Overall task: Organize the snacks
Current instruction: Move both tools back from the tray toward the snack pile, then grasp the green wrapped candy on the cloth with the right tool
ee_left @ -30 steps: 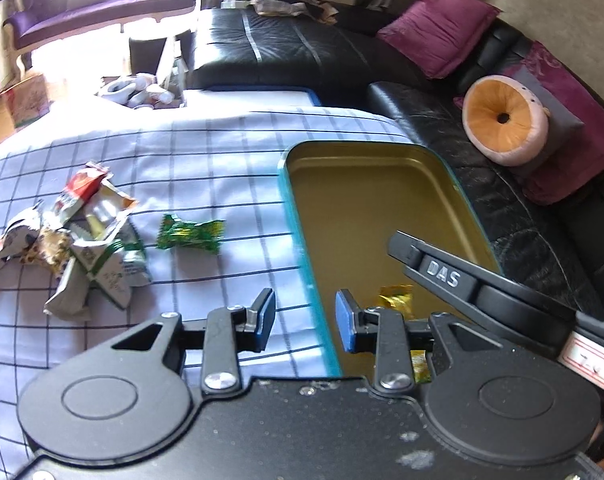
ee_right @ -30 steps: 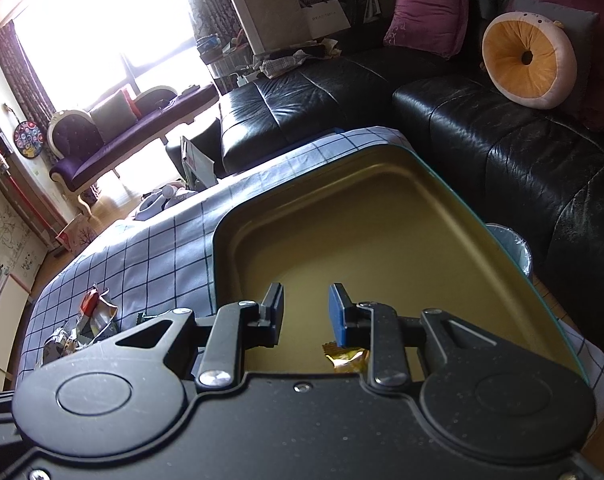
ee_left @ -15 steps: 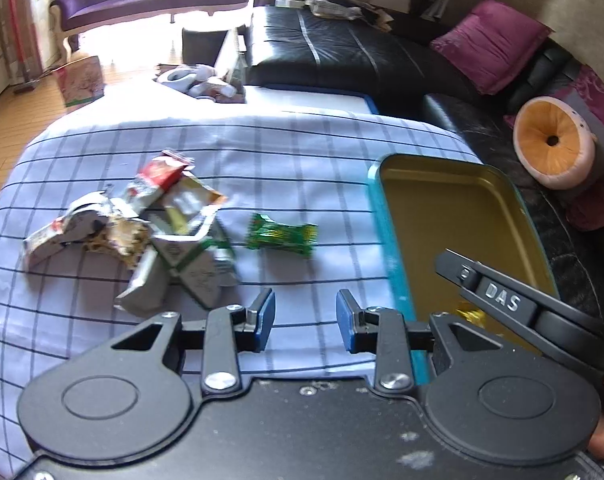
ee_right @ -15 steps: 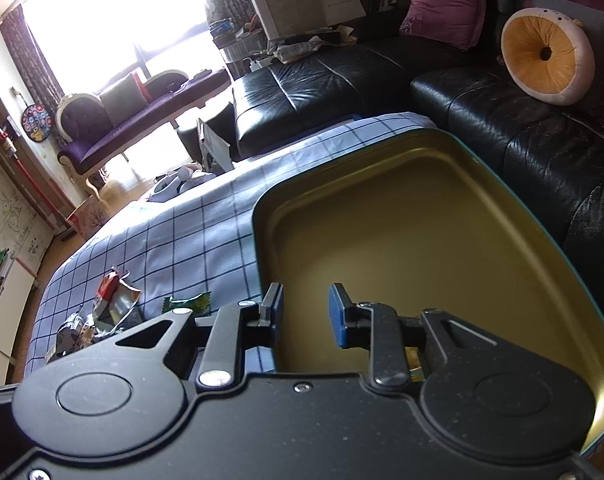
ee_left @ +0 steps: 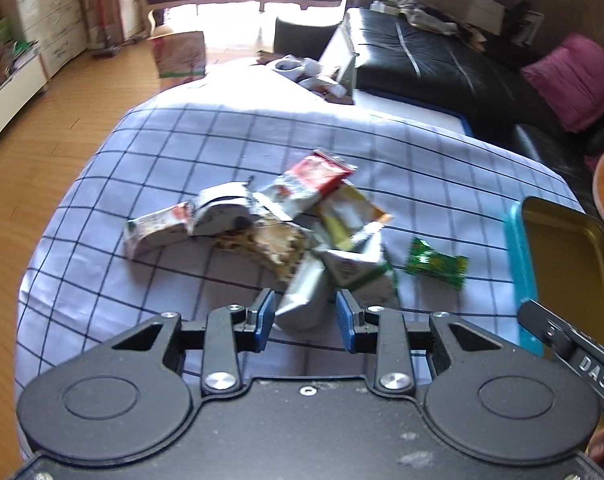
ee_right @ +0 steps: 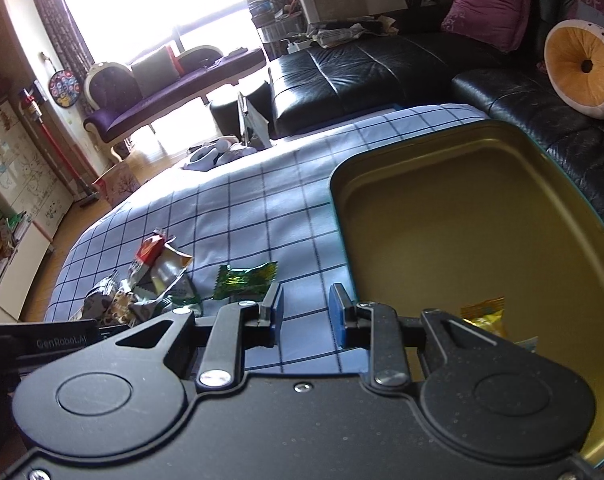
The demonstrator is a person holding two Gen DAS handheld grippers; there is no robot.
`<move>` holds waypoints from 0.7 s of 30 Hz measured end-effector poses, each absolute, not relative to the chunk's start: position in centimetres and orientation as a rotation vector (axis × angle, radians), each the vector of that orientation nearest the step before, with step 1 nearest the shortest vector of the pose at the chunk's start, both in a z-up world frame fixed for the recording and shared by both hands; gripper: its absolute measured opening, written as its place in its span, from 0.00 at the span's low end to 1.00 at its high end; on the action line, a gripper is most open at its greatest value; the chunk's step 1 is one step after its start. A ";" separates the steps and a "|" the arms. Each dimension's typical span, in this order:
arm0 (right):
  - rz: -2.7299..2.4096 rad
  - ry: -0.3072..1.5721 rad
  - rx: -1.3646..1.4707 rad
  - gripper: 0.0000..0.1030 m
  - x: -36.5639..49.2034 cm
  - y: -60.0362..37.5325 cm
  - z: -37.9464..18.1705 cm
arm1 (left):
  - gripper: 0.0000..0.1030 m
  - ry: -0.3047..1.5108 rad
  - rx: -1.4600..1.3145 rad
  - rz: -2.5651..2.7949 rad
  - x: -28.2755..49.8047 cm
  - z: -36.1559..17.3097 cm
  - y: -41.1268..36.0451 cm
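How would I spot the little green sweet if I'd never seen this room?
Find the checked tablecloth and the gold tin with a blue rim at its edge. Between the tin and the heap of crumpled snack packets lies the green wrapper, alone on the cloth. It is the only all-green, twist-ended piece; the heap's packets are mostly silver, red and white.

- You get strong daylight from the window (ee_right: 150, 4), blown out to white in the right wrist view; the far end of the checked cloth (ee_left: 262, 92) is washed out too
- You see motion blur over the snack pile (ee_left: 286, 232) in the left wrist view
- Fisheye bends the cloth's grid lines at both frames' edges
- The tin (ee_right: 482, 216) interior reads dim, with dull reflections
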State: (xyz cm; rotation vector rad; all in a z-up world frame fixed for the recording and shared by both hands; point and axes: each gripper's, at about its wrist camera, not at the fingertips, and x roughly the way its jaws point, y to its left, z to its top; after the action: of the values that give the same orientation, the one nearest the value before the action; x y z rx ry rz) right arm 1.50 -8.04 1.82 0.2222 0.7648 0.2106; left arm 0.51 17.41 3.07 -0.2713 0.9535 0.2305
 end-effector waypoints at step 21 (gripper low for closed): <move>0.309 0.834 0.221 0.36 4.9 -3.2 1.2 | 0.32 1.002 -0.400 0.396 0.1 1.3 25.1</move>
State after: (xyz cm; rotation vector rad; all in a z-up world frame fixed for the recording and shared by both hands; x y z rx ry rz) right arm 4.93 -3.22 1.19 0.2212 0.8341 0.3093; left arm 0.13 25.13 1.27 -0.3999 1.0019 0.3964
